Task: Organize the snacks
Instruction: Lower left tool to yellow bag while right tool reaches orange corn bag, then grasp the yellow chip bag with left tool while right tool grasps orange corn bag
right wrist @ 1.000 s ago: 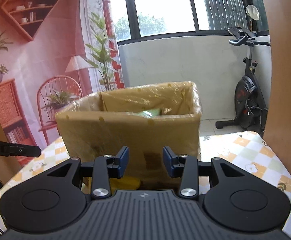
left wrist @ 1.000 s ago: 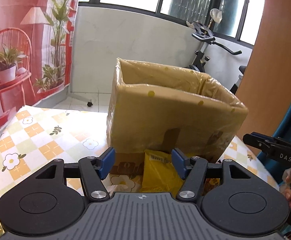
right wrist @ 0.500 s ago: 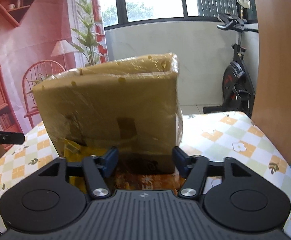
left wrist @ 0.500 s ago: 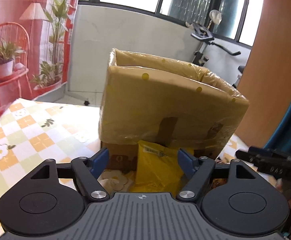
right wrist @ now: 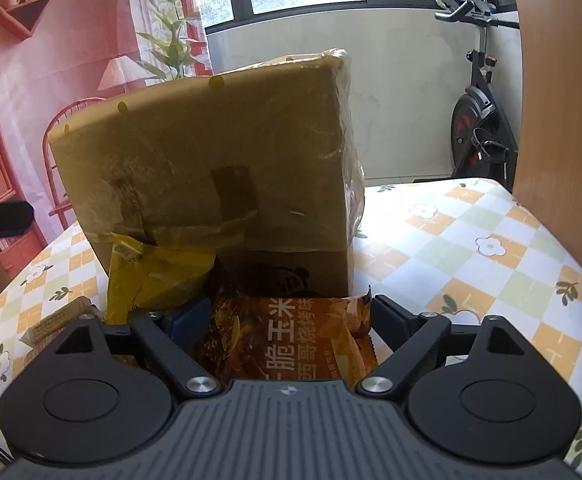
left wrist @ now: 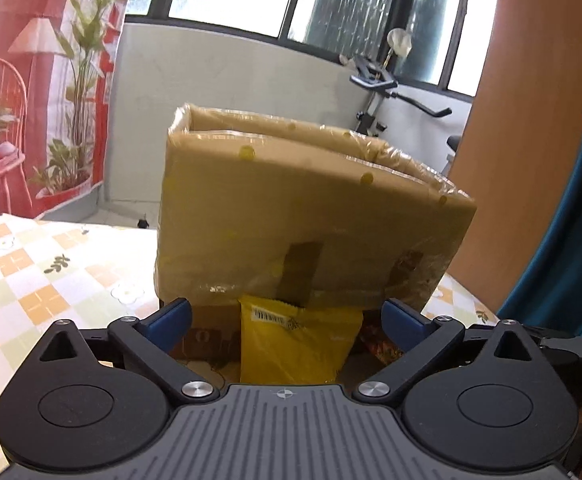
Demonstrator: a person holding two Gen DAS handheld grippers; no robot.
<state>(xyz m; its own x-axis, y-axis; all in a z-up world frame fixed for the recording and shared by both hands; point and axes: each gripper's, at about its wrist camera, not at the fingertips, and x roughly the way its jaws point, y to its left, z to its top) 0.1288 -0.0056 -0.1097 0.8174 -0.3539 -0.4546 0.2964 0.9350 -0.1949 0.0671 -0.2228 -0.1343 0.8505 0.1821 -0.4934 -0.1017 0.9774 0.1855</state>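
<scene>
Orange snack packet [right wrist: 291,340], glossy, crinkled, white printed characters.

Checked floral tablecloth [right wrist: 471,240], taped cardboard box [right wrist: 211,160] set far-centre, yellow packet [right wrist: 151,276] and orange snack bag [right wrist: 291,336] laid near it

The left gripper [left wrist: 287,320] points slightly downward, its jaws just opening and spread wide. The right gripper [right wrist: 287,316] also tilts down, its jaws just opening, nothing gripped.
</scene>
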